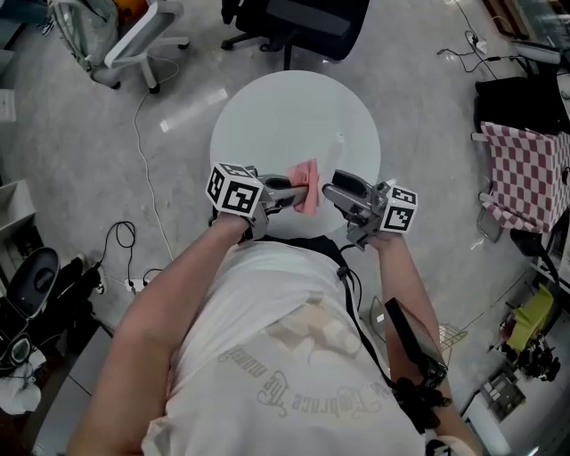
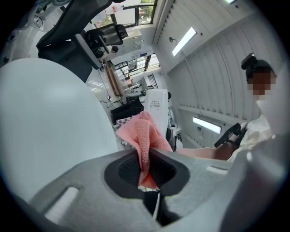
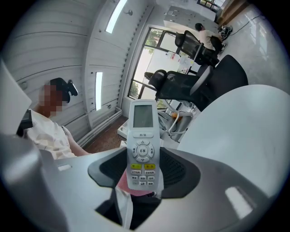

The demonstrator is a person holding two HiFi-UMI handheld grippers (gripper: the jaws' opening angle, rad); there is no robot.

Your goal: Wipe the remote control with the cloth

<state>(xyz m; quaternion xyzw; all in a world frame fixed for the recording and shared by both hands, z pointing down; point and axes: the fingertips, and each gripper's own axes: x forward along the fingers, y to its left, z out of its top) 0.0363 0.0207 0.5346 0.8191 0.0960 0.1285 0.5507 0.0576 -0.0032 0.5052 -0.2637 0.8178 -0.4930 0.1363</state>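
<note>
My left gripper (image 1: 297, 186) is shut on a pink cloth (image 1: 307, 184), which bunches up between its jaws in the left gripper view (image 2: 144, 140). Facing it, my right gripper (image 1: 332, 191) is shut on a white remote control (image 3: 143, 145), held upright with its screen and buttons towards that camera. Both grippers meet above the near edge of the round white table (image 1: 294, 116). The cloth (image 3: 124, 181) lies against the remote's lower back side. The remote (image 2: 157, 111) rises behind the cloth in the left gripper view. In the head view the remote is hidden by the cloth and the jaws.
A black office chair (image 1: 298, 22) stands beyond the table and a white chair (image 1: 134, 40) at the far left. Cables (image 1: 134, 258) trail on the floor to the left. A red-checked cloth (image 1: 530, 169) hangs at the right. My own body fills the lower head view.
</note>
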